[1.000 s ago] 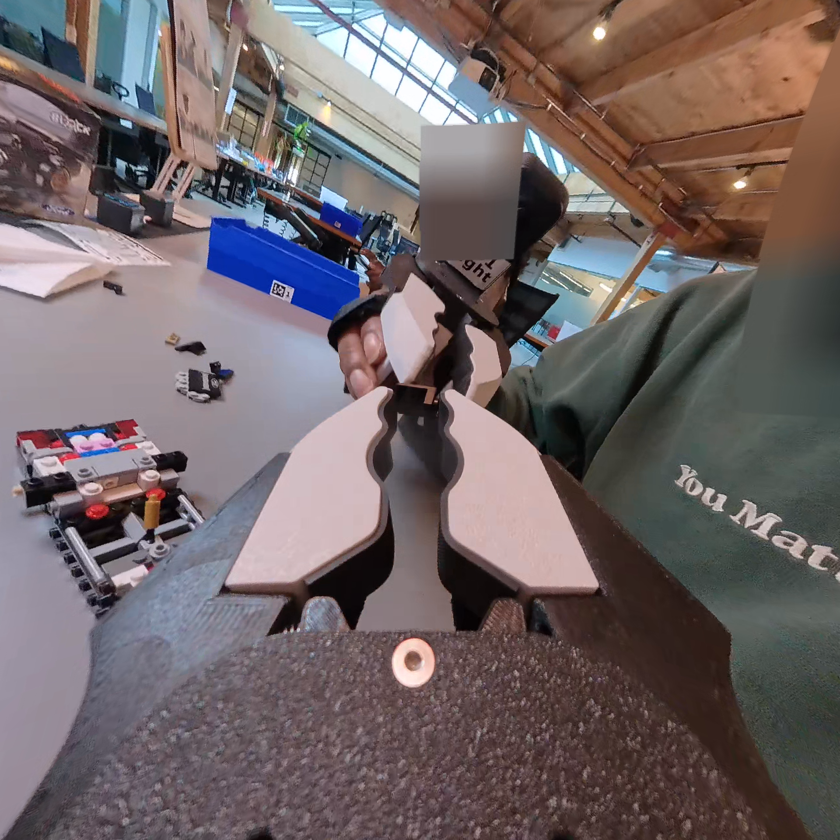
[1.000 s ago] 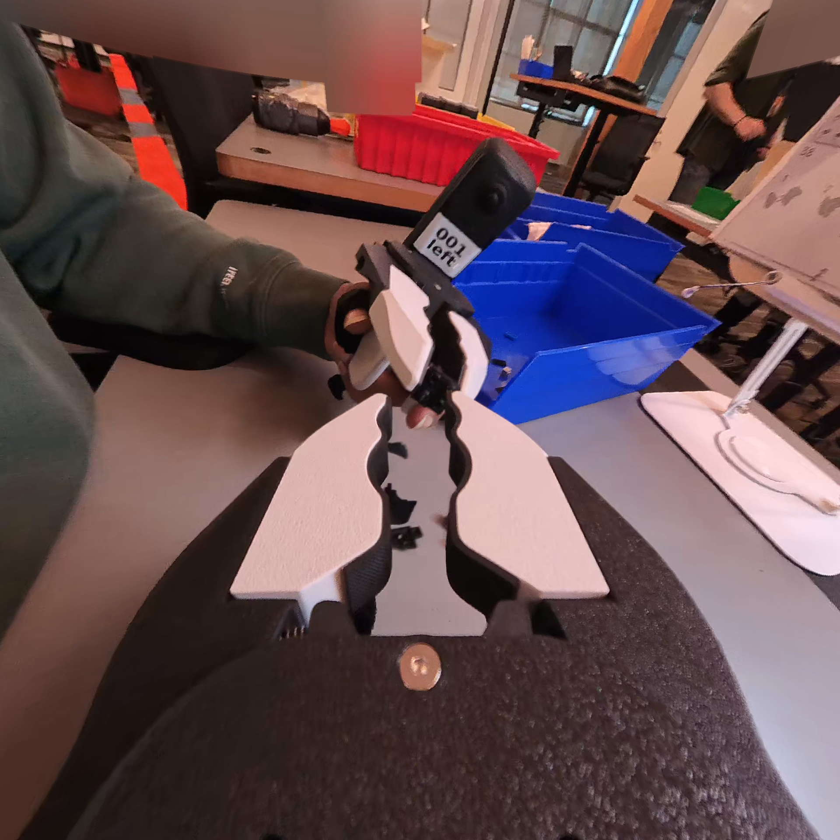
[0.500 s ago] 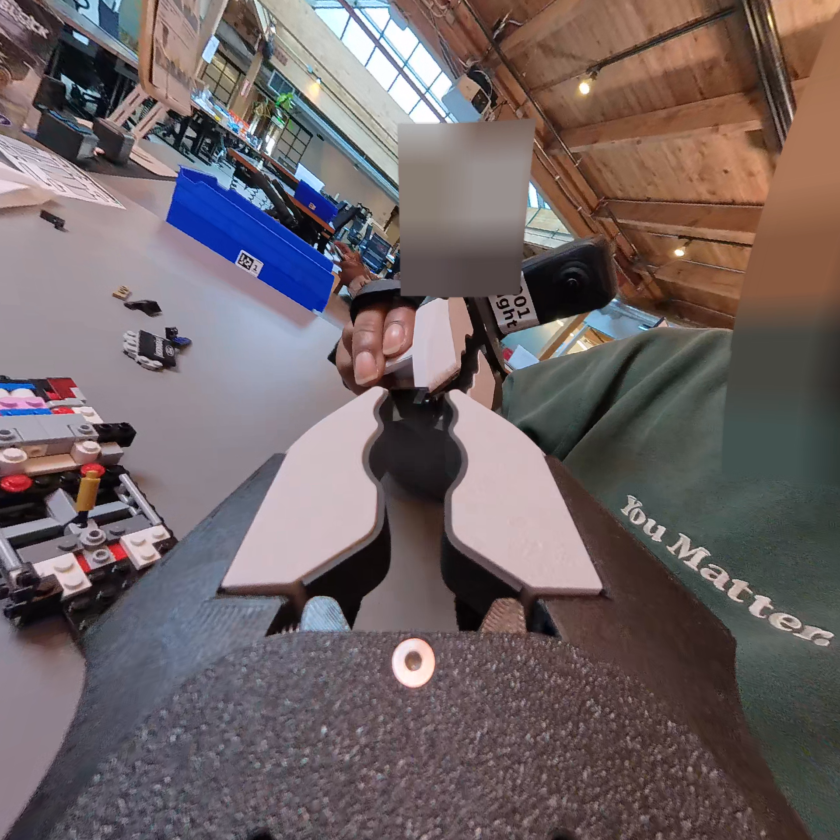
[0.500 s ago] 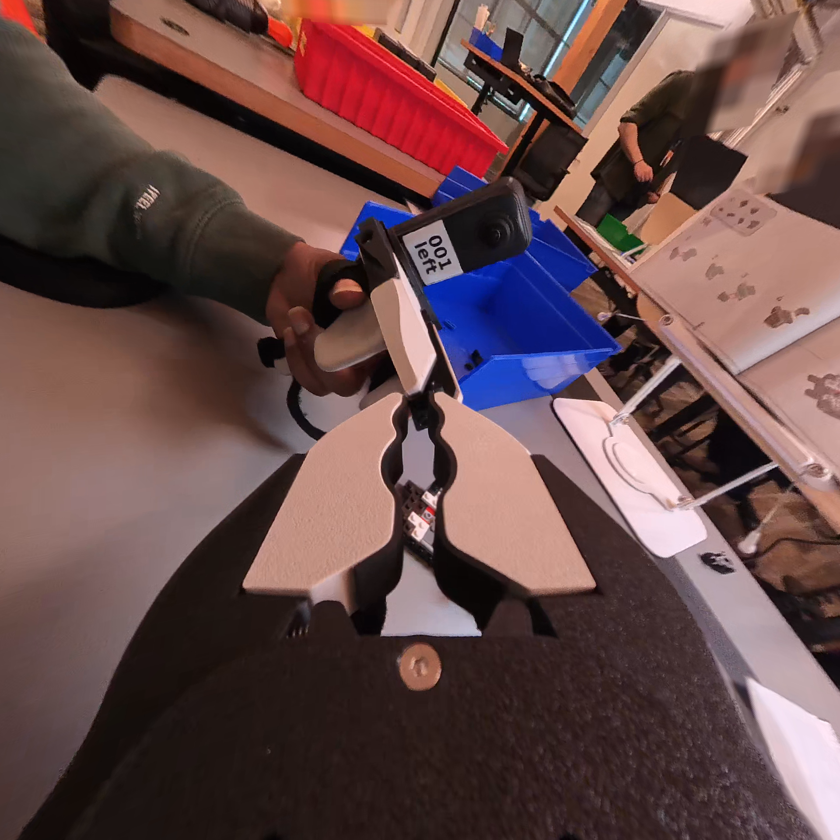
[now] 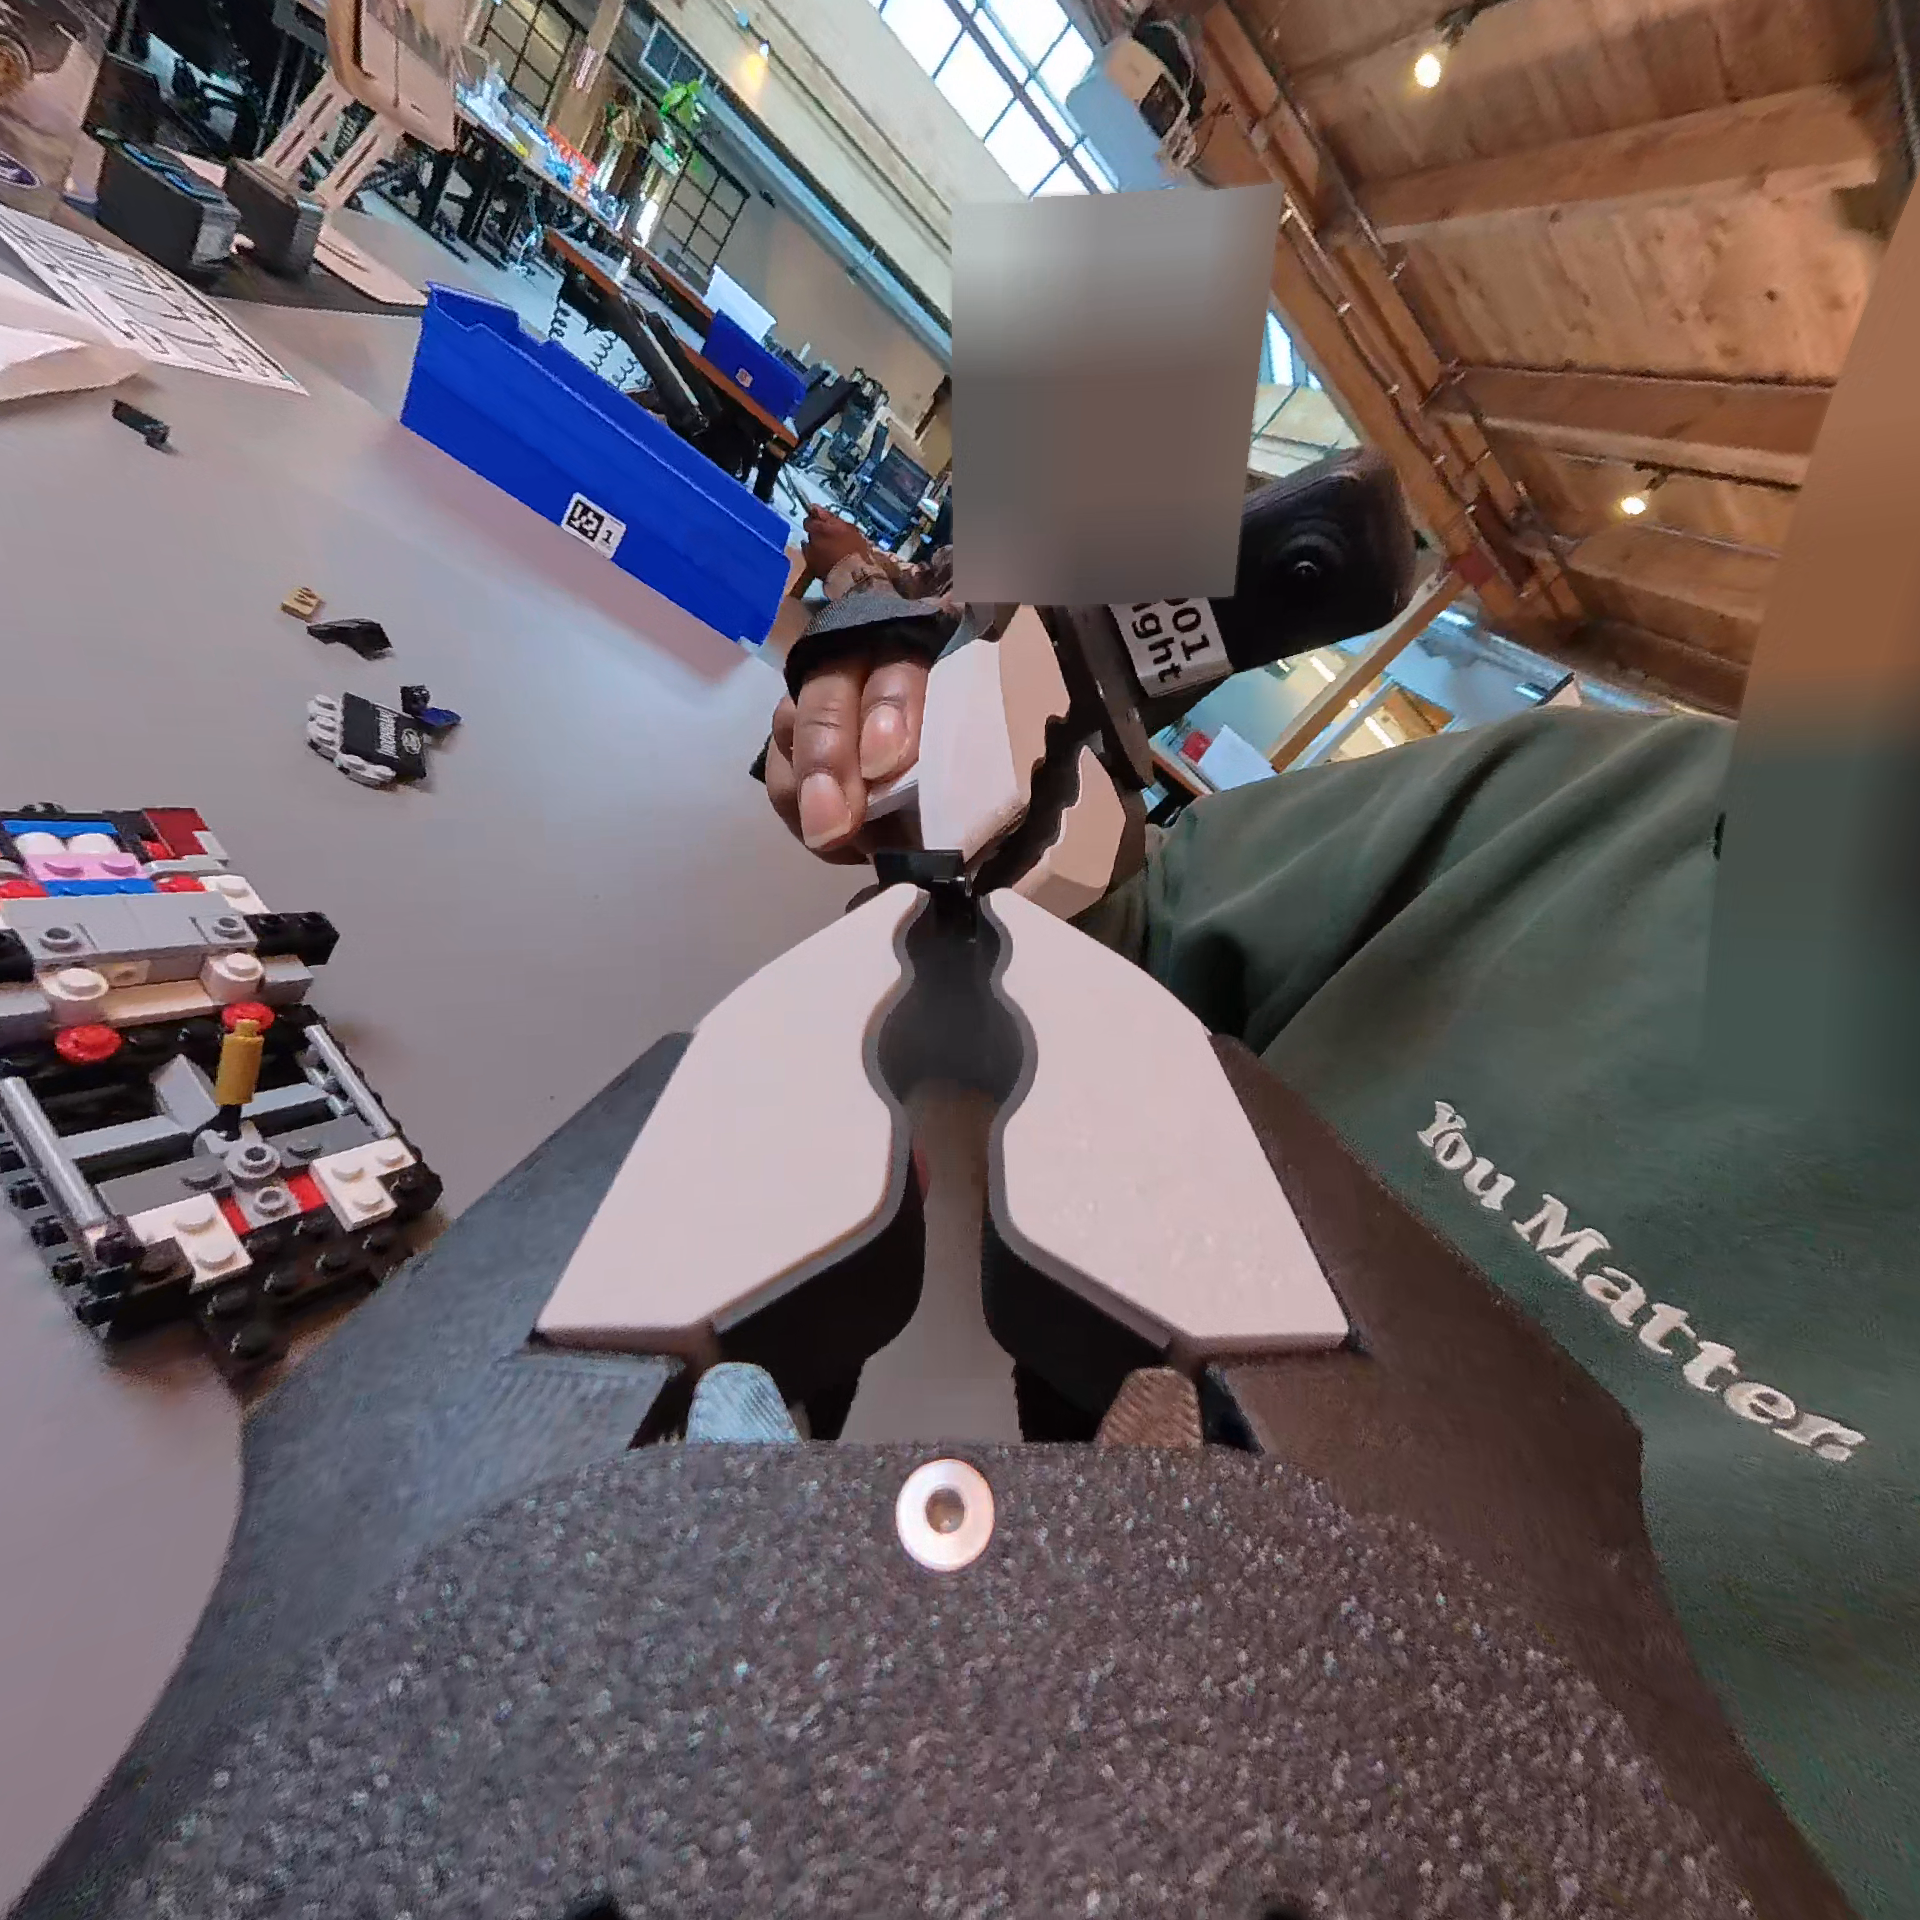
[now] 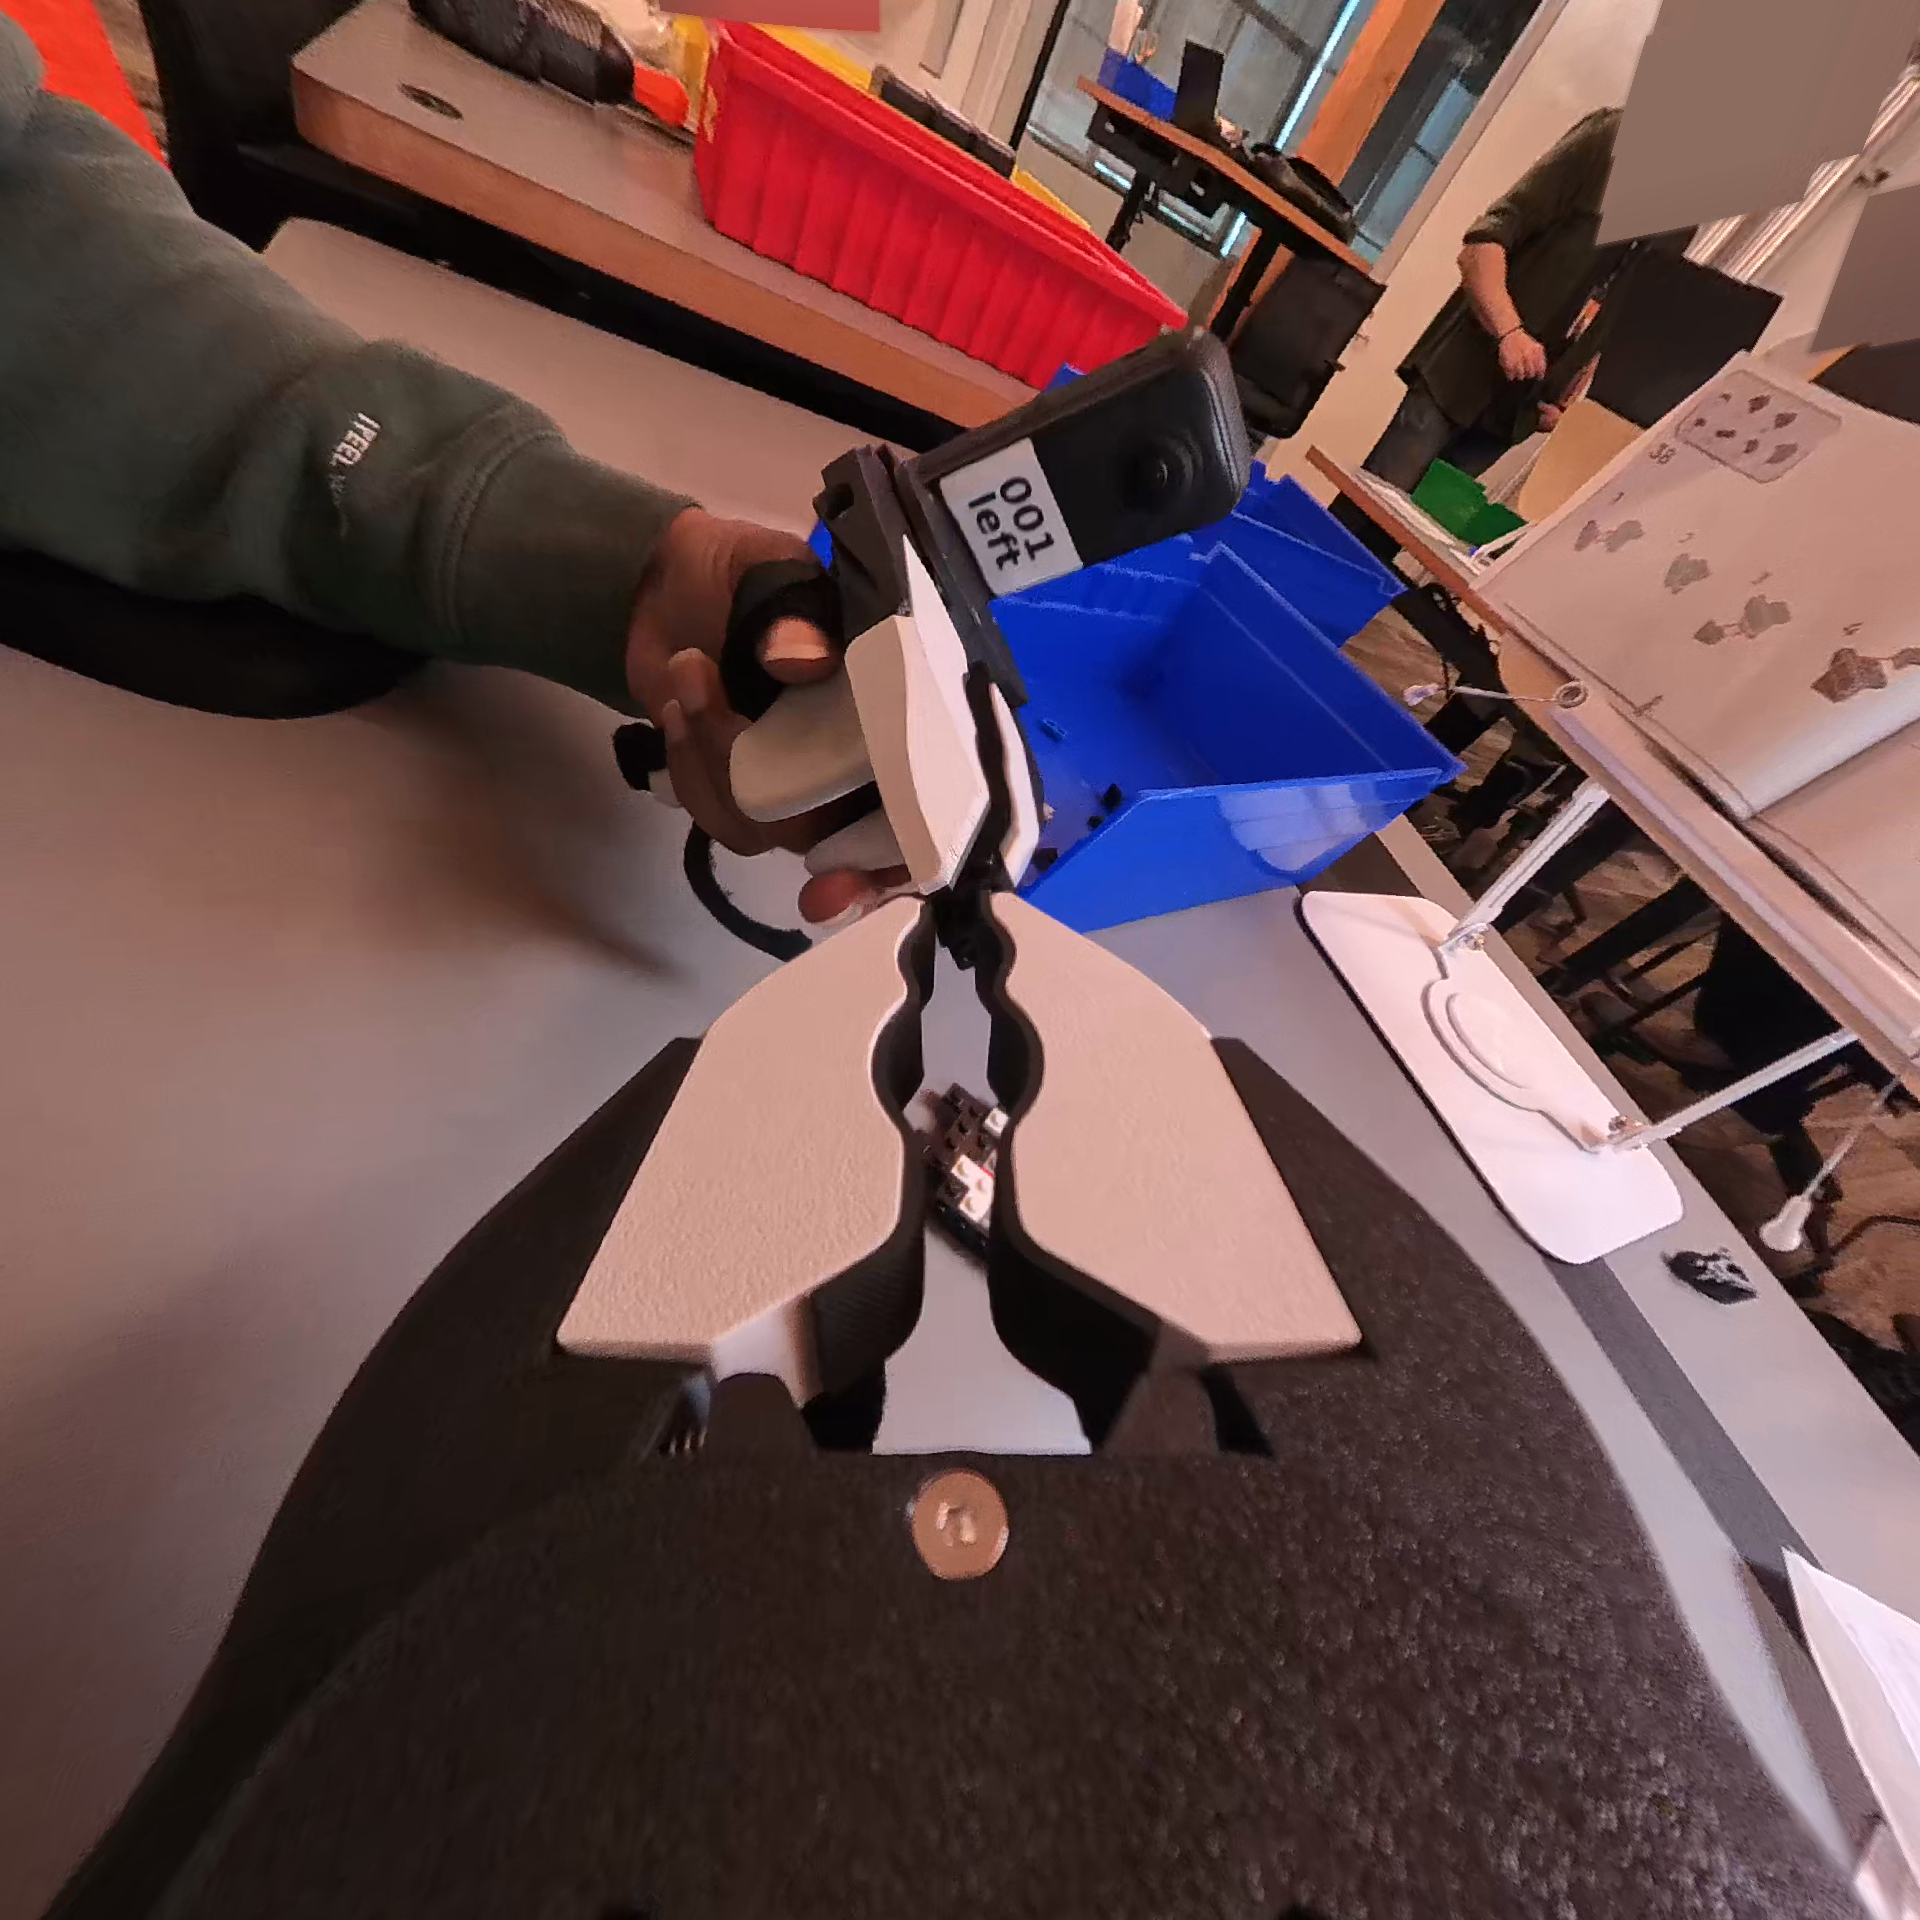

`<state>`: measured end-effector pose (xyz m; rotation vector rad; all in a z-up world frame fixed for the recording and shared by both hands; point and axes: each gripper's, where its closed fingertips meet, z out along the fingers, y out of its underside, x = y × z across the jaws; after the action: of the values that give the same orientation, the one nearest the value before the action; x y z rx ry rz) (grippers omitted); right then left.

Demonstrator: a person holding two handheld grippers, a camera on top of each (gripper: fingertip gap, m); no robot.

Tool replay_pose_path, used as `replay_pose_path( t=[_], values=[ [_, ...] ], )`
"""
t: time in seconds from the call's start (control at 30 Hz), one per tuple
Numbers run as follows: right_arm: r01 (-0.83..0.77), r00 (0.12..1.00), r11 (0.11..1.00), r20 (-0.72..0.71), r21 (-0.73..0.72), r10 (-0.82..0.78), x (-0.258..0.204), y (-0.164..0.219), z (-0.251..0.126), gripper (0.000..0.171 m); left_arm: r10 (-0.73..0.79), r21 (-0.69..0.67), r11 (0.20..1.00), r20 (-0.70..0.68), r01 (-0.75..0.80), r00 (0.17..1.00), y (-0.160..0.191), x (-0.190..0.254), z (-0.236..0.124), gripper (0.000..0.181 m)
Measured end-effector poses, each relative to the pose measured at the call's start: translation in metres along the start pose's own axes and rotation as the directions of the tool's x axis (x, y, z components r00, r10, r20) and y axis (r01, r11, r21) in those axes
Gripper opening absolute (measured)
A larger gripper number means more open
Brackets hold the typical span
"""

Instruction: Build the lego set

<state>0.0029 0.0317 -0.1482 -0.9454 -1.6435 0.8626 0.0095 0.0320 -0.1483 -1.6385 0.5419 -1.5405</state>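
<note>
Currently the left tool [image 5: 940, 902] is closed down narrow, its tips pinching the stem of a small black piece [image 5: 921, 864]. The right tool [image 6: 961, 920] meets it tip to tip from the opposite side, also narrow, and appears to grip the same piece. Both are held clear above the counter [image 5: 582, 790].

Handling judgement: the piece looks like rigid, very light plastic. It is too small to regrip easily and likely to flick out if squeezed off-centre. I would hold it by its flat sides, square between the pads, with light force.

Left of my left tool, on the counter, lies a multicoloured brick assembly [image 5: 156, 1091] with studs upward. Beyond it are a few loose small parts [image 5: 369, 727], well apart from each other. A blue bin [image 5: 582, 457] sits farther back. The right wrist view shows a red bin [image 6: 914, 229] on another counter behind.
</note>
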Motion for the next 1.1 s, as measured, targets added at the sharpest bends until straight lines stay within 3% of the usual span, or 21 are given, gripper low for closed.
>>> replay_pose_path(
  t=[0.4,0.5,0.57,0.63,0.7,0.77,0.93,1.1],
  values=[
    [-0.045,0.998,0.999,0.044,-0.017,0.046,0.002,0.003,-0.009,0.0,0.035,-0.011,0.999,0.033,-0.035,0.999,-0.001,0.002,0.004,0.005],
    [-0.053,0.998,0.999,0.025,-0.007,0.053,0.011,0.004,-0.017,0.0,0.016,0.107,0.994,0.023,-0.019,1.0,-0.025,0.003,-0.02,0.005],
    [-0.042,0.999,0.999,-0.006,0.012,0.042,0.014,0.001,-0.015,0.0,0.086,0.07,0.993,0.079,-0.092,0.993,-0.025,0.004,-0.023,0.005],
    [-0.02,0.999,1.0,-0.043,0.016,0.02,0.013,0.001,-0.009,0.0,0.064,0.059,0.996,0.056,-0.067,0.996,-0.022,0.008,-0.017,0.005],
    [0.0,0.999,1.0,-0.036,0.022,0.001,0.007,-0.001,-0.003,0.018,0.007,0.048,0.999,0.045,-0.009,0.999,-0.015,0.004,-0.011,0.005],
    [0.03,0.998,0.999,-0.053,0.012,-0.029,0.006,-0.003,0.0,0.023,-0.039,0.046,0.998,0.036,0.037,0.999,-0.012,0.001,-0.007,0.005],
    [0.126,0.982,0.991,-0.136,-0.053,-0.132,0.011,0.002,0.004,0.008,-0.084,0.049,0.995,0.014,0.083,0.996,-0.01,0.002,-0.001,0.005],
    [0.193,0.956,0.968,-0.191,-0.158,-0.222,0.015,0.009,0.005,0.008,-0.136,0.059,0.989,0.043,0.133,0.99,-0.01,-0.006,0.0,0.005]
  ],
)
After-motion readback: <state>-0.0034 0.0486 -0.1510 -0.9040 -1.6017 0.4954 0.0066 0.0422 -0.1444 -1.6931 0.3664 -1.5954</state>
